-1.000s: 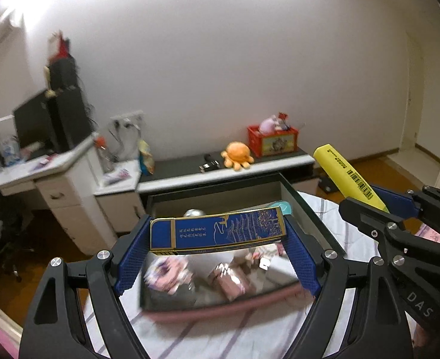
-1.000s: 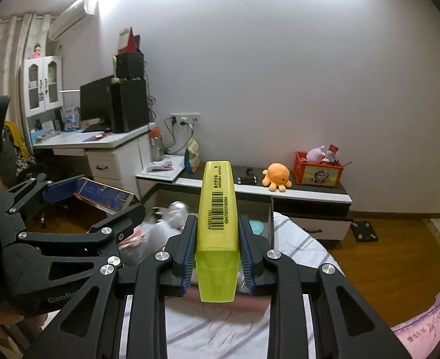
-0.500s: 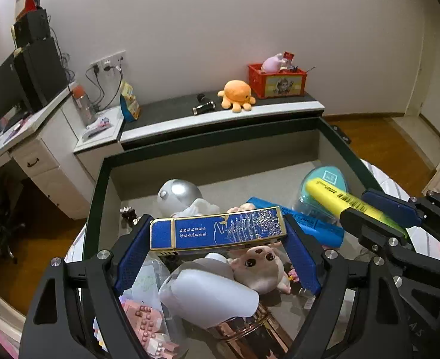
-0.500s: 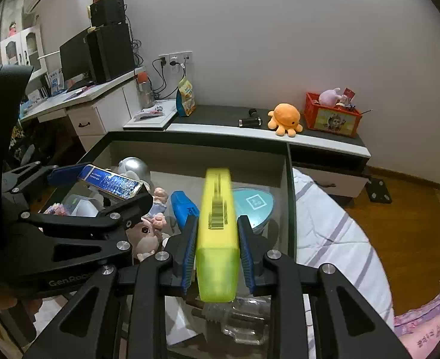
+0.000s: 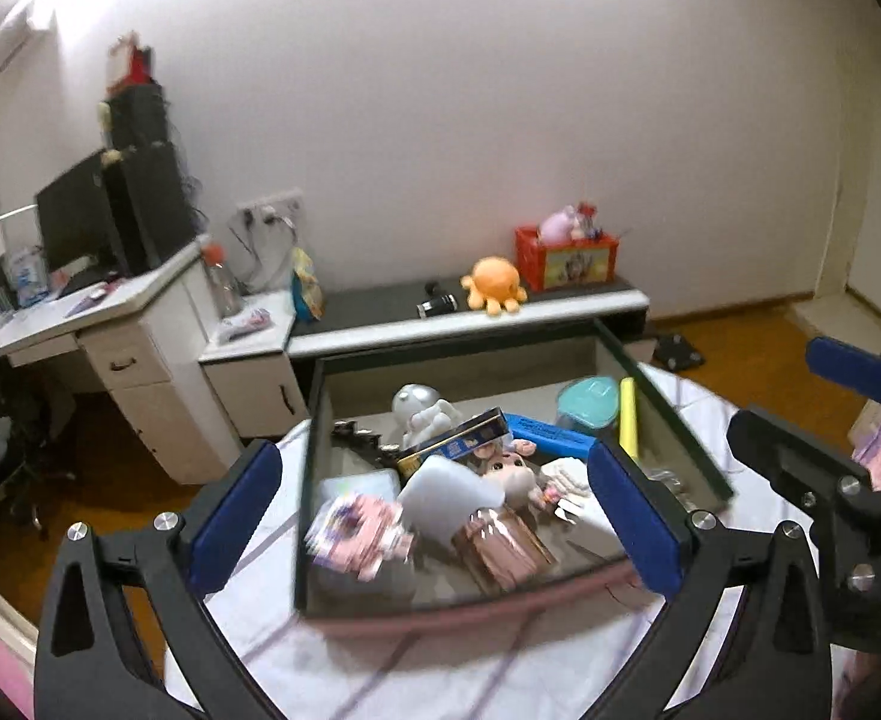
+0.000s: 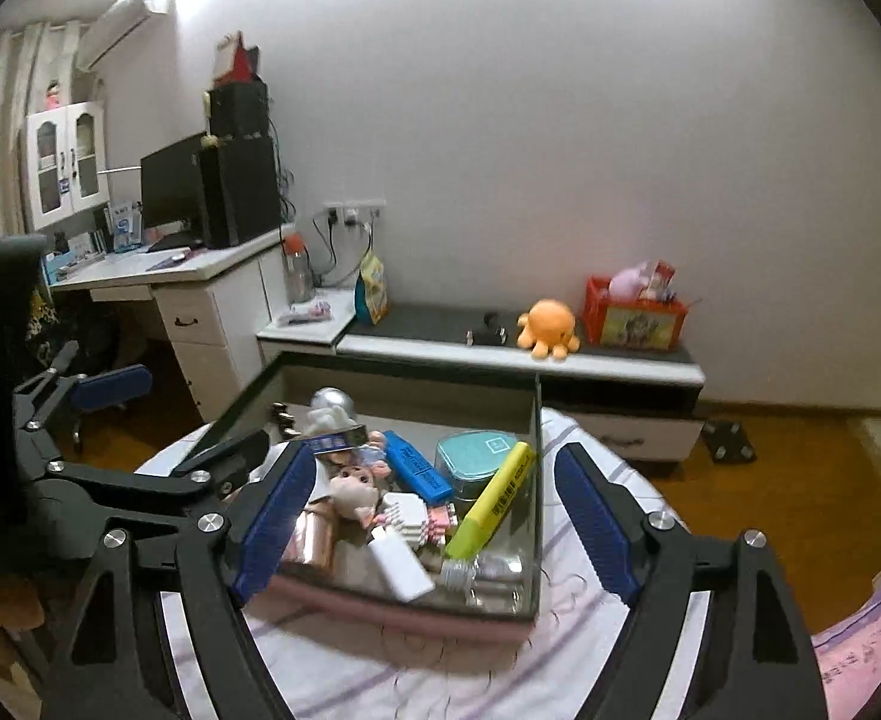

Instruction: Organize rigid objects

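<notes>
With both pairs of jaws spread wide and holding nothing, the left gripper [image 5: 434,504] and the right gripper [image 6: 440,516] hang above a glass-walled bin [image 6: 537,516] packed with small things, the bin resting on a white cloth with purple stripes [image 6: 380,672].

A yellow highlighter [image 6: 491,501] lies slanted along the bin's right wall, its far end just beside a teal lidded case [image 6: 476,456]; from the left wrist camera the same highlighter [image 5: 628,417] shows as a pale yellow bar against that wall. A dark blue box with gold print [image 5: 455,441] rests tilted on top of the pile near the bin's middle, propped against a silver-headed figure [image 5: 419,408]. A blue marker [image 6: 416,468] lies between the pile and the teal case. A pink pig-like toy [image 6: 353,495], a white block [image 6: 401,564] and a shiny copper-coloured pack [image 5: 500,546] crowd the near half of the bin; the near-left corner is blurred.

Beyond the bin, a low dark-topped shelf [image 6: 440,330] along the white wall carries an orange plush octopus [image 6: 548,327] and a red crate of toys [image 6: 635,312]. A white desk [image 6: 158,267] to the left bears a black monitor [image 6: 173,192].
</notes>
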{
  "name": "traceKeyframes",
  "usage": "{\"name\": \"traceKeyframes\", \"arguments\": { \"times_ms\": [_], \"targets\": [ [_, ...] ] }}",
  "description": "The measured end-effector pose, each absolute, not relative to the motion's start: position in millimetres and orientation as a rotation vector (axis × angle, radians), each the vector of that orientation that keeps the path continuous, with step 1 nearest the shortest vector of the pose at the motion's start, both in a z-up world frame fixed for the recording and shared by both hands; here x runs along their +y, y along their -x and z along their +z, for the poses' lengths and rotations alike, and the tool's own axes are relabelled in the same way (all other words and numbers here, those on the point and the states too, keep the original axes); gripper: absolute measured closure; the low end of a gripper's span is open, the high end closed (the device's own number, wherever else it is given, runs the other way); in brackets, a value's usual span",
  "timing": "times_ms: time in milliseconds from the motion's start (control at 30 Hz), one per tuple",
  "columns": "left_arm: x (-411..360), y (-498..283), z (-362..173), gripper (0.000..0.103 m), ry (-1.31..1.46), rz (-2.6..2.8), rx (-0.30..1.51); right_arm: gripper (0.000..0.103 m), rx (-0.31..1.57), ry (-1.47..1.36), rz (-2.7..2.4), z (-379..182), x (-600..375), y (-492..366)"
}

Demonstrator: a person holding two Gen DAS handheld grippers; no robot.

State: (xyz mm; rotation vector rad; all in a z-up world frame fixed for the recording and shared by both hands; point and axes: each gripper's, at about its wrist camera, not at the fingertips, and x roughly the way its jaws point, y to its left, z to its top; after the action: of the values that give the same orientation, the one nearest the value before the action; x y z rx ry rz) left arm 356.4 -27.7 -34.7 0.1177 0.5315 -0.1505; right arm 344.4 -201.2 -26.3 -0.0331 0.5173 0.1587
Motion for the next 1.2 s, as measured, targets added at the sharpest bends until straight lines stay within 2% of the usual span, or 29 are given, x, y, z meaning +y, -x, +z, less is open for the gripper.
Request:
{"name": "traceKeyframes", "arguments": {
  "times_ms": [400, 1200],
  "targets": [
    [-4, -193, 21, 0.000, -0.095, -0.122, 0.320, 0.017, 0.353, 0.054, 0.170, 24, -181, -198],
    [6, -7, 83, 0.000, -0.128, -0.011, 0.046, 0.017, 0.145, 0.036, 0.148, 85, -170, -23]
  ]
}}
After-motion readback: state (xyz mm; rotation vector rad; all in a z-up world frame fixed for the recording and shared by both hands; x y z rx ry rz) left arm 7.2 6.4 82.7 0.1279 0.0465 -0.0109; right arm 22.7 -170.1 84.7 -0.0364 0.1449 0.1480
